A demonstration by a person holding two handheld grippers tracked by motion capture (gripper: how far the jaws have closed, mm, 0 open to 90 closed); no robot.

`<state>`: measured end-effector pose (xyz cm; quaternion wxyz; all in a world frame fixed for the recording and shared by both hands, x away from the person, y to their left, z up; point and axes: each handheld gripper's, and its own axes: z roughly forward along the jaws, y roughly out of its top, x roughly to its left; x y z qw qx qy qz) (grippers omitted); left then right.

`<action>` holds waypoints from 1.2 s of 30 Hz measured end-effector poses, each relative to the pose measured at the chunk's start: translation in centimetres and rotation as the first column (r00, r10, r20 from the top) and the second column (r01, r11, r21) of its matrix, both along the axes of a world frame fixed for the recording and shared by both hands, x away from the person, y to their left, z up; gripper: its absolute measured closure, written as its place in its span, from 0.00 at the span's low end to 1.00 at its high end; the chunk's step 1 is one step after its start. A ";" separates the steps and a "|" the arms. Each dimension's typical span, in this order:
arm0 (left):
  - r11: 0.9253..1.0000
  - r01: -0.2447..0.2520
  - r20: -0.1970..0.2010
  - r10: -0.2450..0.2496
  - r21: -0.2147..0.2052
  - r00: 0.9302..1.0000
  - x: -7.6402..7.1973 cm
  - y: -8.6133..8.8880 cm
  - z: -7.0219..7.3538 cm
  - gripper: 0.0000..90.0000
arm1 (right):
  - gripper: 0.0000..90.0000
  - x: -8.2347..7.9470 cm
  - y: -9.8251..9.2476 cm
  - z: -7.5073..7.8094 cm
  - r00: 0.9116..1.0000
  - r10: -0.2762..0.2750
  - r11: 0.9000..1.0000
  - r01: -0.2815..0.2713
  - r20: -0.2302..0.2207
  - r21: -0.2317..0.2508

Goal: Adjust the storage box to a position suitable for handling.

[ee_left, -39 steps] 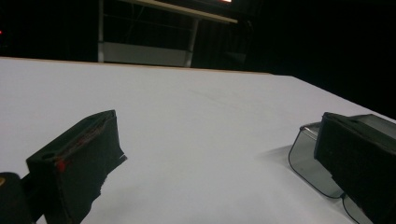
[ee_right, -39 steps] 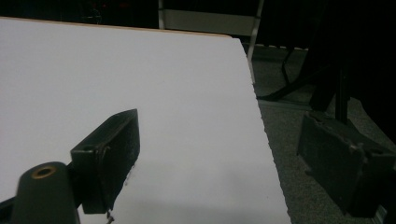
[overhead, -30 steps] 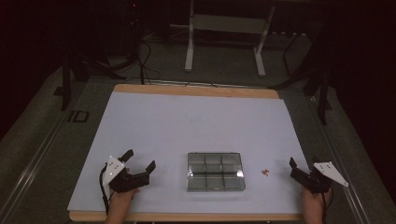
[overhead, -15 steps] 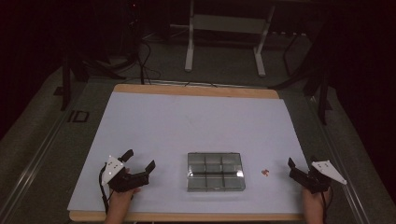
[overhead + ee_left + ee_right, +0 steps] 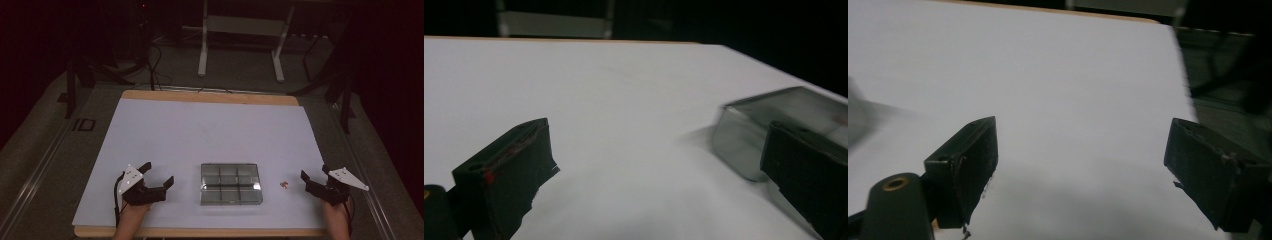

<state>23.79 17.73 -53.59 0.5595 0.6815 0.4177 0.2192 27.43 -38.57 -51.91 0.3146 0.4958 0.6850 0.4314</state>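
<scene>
1. Evidently both tools wait: the left hand-held gripper (image 5: 159, 174) rests released on the tabletop (image 5: 210, 130), at 9 o'clock from the clear compartment box (image 5: 231, 183).
2. Right hand-held gripper (image 5: 314, 176), jaws spread and empty, sits at 3 o'clock.
3. Small reddish bits (image 5: 284, 185) lie between it and the box, probably placed there for easy sorting.

Small piece (image 5: 284, 185) right of box (image 5: 230, 183)
</scene>
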 end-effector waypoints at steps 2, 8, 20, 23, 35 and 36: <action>0.999 0.027 0.005 -0.027 0.036 1.000 -0.2 -0.4 0.3 0.01 | 0.15 -0.2 0.5 0.3 1.000 0.030 1.000 -0.030 0.002 0.002; 0.997 0.076 0.001 -0.076 -0.003 0.997 -0.1 -0.9 0.9 0.01 | 0.14 -0.3 1.7 0.9 0.994 0.110 0.994 -0.110 -0.018 0.008; 0.985 0.170 -0.021 -0.170 0.025 0.985 -0.1 -1.9 1.3 0.04 | 0.16 -0.9 4.6 1.0 0.940 0.342 0.940 -0.342 0.001 0.013; 0.978 0.208 -0.035 -0.206 0.036 0.978 0.0 -2.3 1.3 0.07 | 0.24 -1.2 5.2 1.1 0.928 0.373 0.928 -0.373 0.022 0.003; 0.937 0.328 -0.109 -0.316 0.120 0.942 0.3 -4.2 0.4 0.46 | 0.61 -1.2 7.0 -0.5 0.853 0.518 0.852 -0.521 -0.070 -0.044; 0.934 0.335 -0.112 -0.323 0.124 0.940 0.4 -4.4 0.4 0.50 | 0.65 -1.3 7.2 -0.6 0.848 0.525 0.847 -0.529 -0.076 -0.052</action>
